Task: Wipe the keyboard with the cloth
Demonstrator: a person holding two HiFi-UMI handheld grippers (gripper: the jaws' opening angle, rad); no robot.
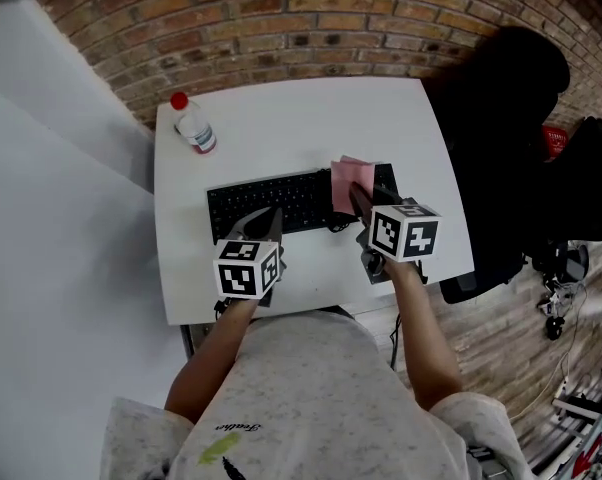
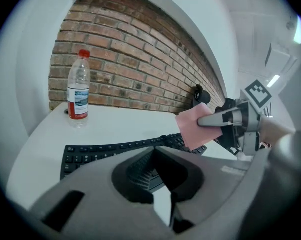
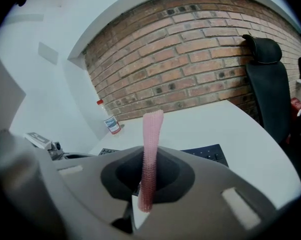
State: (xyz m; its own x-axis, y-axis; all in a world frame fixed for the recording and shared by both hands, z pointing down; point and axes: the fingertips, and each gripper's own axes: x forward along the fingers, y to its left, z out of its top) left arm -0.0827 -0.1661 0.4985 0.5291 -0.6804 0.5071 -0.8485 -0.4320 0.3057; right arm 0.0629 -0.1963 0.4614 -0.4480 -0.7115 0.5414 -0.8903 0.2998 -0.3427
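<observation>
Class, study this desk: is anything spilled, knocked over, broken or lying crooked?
Nothing stands out. The bottle stands upright with its cap on, the keyboard lies flat on the table, and the cloth is clamped in the right gripper over the keyboard's right end. No spill shows.

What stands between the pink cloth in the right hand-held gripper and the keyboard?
Nothing visible. The right hand-held gripper holds the cloth over the right end of the keyboard; the bottle stands apart at the far left corner of the table.
</observation>
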